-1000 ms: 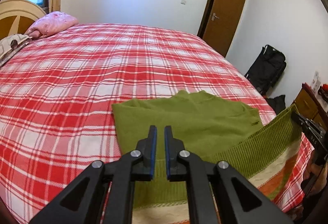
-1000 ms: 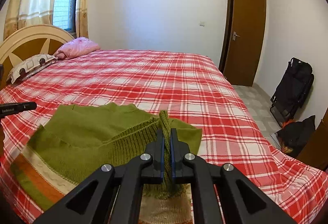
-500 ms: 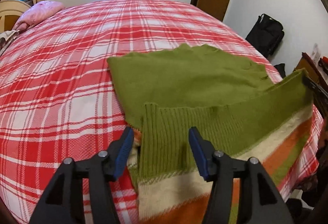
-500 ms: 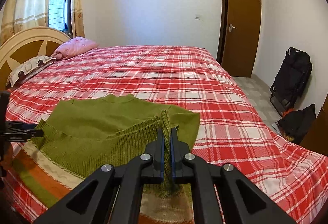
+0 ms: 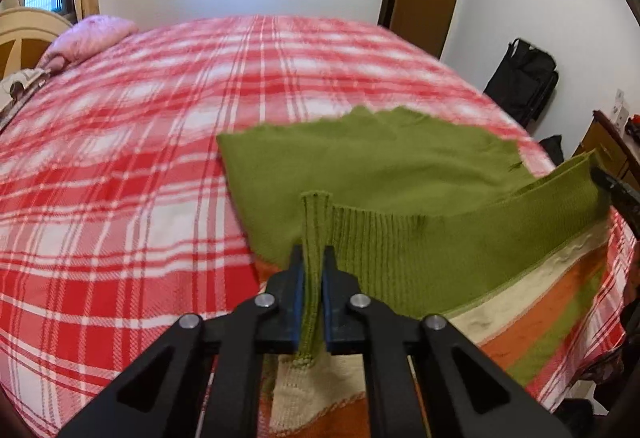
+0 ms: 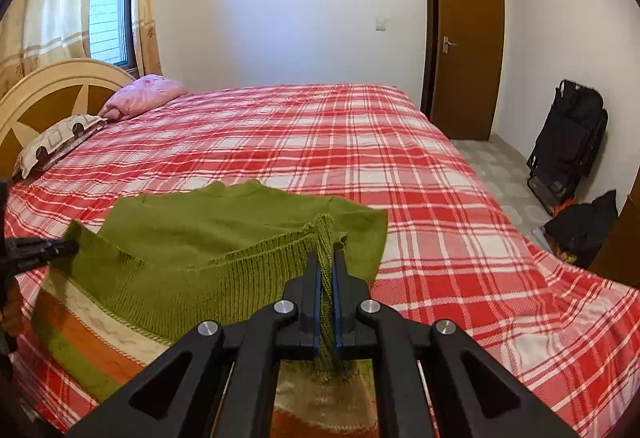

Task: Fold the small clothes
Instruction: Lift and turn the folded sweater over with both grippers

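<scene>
A small green knit sweater (image 5: 372, 165) with cream and orange stripes lies on the red plaid bed (image 5: 140, 141) near its front edge. My left gripper (image 5: 313, 258) is shut on the left corner of its ribbed green hem (image 5: 440, 238) and holds it raised. My right gripper (image 6: 326, 262) is shut on the right corner of the same hem (image 6: 224, 274). The hem stretches between both grippers above the sweater's green body (image 6: 224, 213). The right gripper's tip shows at the right edge of the left wrist view (image 5: 618, 191).
A pink pillow (image 6: 144, 97) and a patterned pillow (image 6: 56, 141) lie by the headboard (image 6: 48, 89) at the far left. A brown door (image 6: 468, 37), a black folded cart (image 6: 568, 141) and a dark bag (image 6: 584, 226) stand right of the bed.
My left gripper was shut and empty, opened over the hem's left corner, and has now shut on it and lifted it. My right gripper kept its hold.
</scene>
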Demonstrator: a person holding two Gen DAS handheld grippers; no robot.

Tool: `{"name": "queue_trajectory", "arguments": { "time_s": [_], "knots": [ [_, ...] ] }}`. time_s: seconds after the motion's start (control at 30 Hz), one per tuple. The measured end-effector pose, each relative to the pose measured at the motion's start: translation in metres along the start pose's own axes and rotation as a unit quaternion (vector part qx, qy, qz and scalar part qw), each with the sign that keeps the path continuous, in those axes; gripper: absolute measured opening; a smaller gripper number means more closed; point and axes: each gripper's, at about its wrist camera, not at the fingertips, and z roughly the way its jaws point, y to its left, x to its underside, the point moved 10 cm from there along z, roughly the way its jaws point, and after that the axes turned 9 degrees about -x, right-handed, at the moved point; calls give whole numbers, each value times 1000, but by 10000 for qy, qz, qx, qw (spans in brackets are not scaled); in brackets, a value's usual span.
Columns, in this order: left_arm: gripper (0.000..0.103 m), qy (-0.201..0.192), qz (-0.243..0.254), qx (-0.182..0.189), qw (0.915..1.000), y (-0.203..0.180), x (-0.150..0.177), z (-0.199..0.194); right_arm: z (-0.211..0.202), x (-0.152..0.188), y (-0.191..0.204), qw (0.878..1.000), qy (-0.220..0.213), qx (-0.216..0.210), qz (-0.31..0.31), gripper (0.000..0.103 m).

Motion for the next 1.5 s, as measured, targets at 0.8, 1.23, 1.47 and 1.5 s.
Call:
{"name": "queue_trajectory", "arguments": {
  "time_s": [0.8, 1.23, 1.47, 1.5],
  "knots": [
    [8, -427, -979, -381, 9936, 35, -98, 29, 85, -96, -15, 9968, -384, 482, -516, 4],
    [8, 153, -1207, -868, 9888, 45, -85, 117, 196, -49, -46, 9946, 455, 835, -425, 4],
    [13, 322, -1318, -945, 9862, 49, -76, 135, 219, -37, -50, 9906, 922, 905, -441, 4],
    [14, 327, -1275, -1006, 9862, 49, -75, 137, 222, -35, -51, 9896, 1020, 918, -420, 4]
  ]
}}
